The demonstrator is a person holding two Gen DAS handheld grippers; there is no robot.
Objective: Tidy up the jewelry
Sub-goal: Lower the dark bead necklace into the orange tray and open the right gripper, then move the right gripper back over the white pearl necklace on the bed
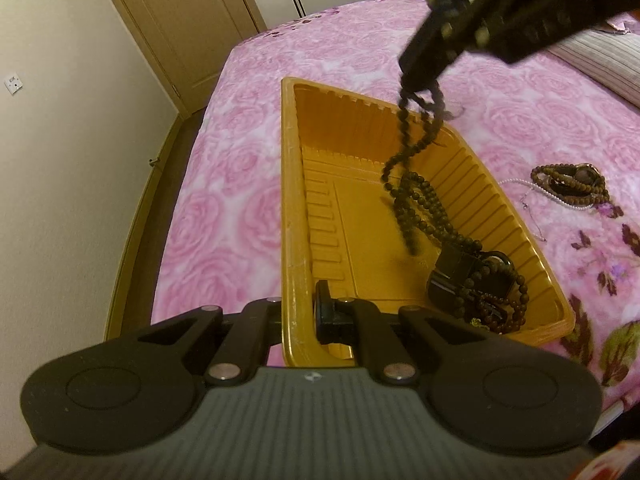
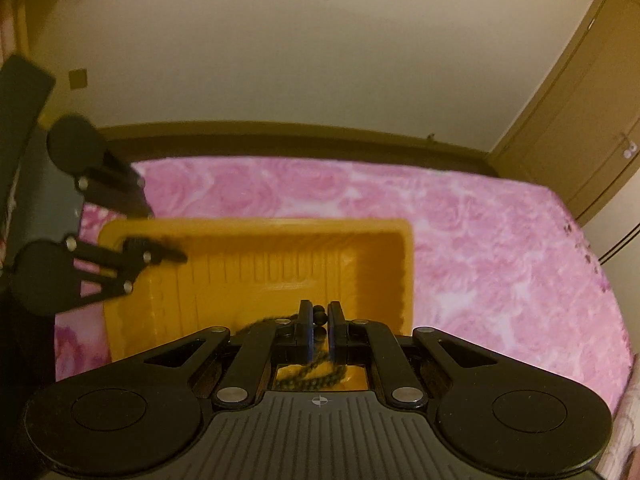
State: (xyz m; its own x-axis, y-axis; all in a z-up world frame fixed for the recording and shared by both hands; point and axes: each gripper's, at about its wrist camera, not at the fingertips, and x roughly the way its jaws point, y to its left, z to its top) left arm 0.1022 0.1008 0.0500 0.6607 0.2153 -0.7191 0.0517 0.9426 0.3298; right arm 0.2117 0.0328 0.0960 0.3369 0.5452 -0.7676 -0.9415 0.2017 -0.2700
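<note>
Clamped on the near left rim of the yellow tray point(image 1: 294, 216) is the left hand-held gripper point(image 1: 298, 312), one finger outside the wall and one inside; the tray is judged to be steadied in this way on the soft bed point(image 1: 224, 168) while it is filled. Above the tray's far end, the right hand-held gripper point(image 1: 418, 86) is pinched shut on a dark bead necklace point(image 1: 404, 160), whose loops hang down into the tray, the lowest beads seeming to reach the floor beside a black watch and beads point(image 1: 476, 284) already lying in the near right corner. From the right wrist view the strand point(image 2: 318, 316) is seen caught between the nearly closed fingers. More jewelry, a coil of brown beads point(image 1: 572, 184) with a pale pearl strand, lies on the bedspread just right of the tray and is not yet gathered. Open room is left across the tray's left half, and the low ribbed walls give free access from above.
</note>
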